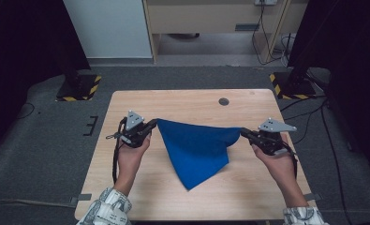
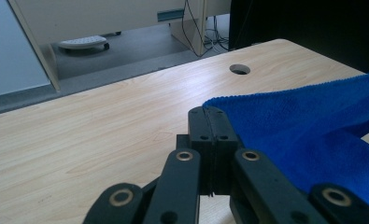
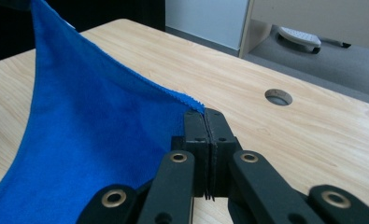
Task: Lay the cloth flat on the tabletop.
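A blue cloth (image 1: 196,147) hangs stretched between my two grippers above the wooden table (image 1: 126,101), its lower point trailing toward the front. My left gripper (image 1: 154,123) is shut on the cloth's left corner, and my right gripper (image 1: 242,132) is shut on the right corner. In the left gripper view the black jaws (image 2: 208,112) press together with the cloth (image 2: 308,130) running off to the right. Seen from the right gripper view, the shut gripper (image 3: 203,114) pinches the cloth (image 3: 88,130), which spreads away to the left.
A round cable hole (image 1: 224,101) sits near the table's far edge. Two stands with yellow-black striped bases (image 1: 79,89) (image 1: 290,84) flank the table on the grey floor. Cables (image 1: 267,33) run by a desk behind.
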### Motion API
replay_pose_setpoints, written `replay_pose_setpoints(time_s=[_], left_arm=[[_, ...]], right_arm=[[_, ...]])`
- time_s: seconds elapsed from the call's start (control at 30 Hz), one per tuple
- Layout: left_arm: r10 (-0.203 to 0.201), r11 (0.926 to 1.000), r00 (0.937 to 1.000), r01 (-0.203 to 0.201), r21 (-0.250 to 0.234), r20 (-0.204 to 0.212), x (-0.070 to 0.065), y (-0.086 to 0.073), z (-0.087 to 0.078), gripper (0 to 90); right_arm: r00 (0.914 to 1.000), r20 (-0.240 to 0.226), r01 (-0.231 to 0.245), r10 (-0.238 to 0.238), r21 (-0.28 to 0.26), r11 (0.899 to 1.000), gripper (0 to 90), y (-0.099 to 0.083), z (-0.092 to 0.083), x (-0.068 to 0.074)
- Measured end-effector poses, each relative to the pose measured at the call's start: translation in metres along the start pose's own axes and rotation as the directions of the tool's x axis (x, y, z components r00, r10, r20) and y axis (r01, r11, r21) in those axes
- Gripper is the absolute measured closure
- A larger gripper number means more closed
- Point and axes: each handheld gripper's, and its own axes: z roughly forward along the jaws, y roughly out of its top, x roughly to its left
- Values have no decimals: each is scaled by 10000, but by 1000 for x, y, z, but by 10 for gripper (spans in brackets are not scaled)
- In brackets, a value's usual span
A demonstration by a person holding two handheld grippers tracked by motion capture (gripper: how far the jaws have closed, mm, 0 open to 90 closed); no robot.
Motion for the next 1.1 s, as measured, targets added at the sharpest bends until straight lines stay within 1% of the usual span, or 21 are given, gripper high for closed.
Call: replay_pose_setpoints(time_s=[0.17,0.27,0.37,0.5,0.6,0.63,0.7,0.9,1.0,1.03,1.1], left_arm=[[-29,9999,10000,30,-153,52,-2,4,-4,900],[-308,9992,9993,314,-252,234,-4,6,-7,900],[-238,9993,9996,243,-291,162,-6,7,-12,900],[-182,9987,9995,193,-462,239,-8,10,-18,900],[-117,9989,9998,124,-449,166,-9,12,-18,900],[-116,9989,9997,127,-460,226,-10,13,-17,900],[-96,9988,9997,107,-486,223,-10,15,-17,900],[8,9985,9998,3,-552,198,-10,22,-21,900],[150,9978,9997,-138,-655,169,-13,27,-30,900],[150,9978,9997,-138,-655,169,-13,27,-30,900],[226,9971,9997,-215,-732,136,-14,29,-34,900]], right_arm=[[9998,29,180,-179,-181,9997,894,8,-12,2],[9996,52,261,-260,-281,9993,893,12,-17,4],[9995,84,308,-306,-348,9989,894,14,-22,5],[9993,78,360,-356,-523,9980,893,16,-32,8],[9993,61,366,-363,-618,9974,893,16,-35,8],[9995,43,309,-307,-652,9974,894,17,-35,8],[9993,73,382,-378,-623,9973,894,18,-35,7],[9990,89,435,-429,-765,9961,894,24,-41,8],[9988,89,496,-490,-800,9956,893,26,-46,10],[9988,89,496,-490,-800,9956,893,26,-46,10],[9986,75,532,-528,-931,9942,894,30,-52,12]])
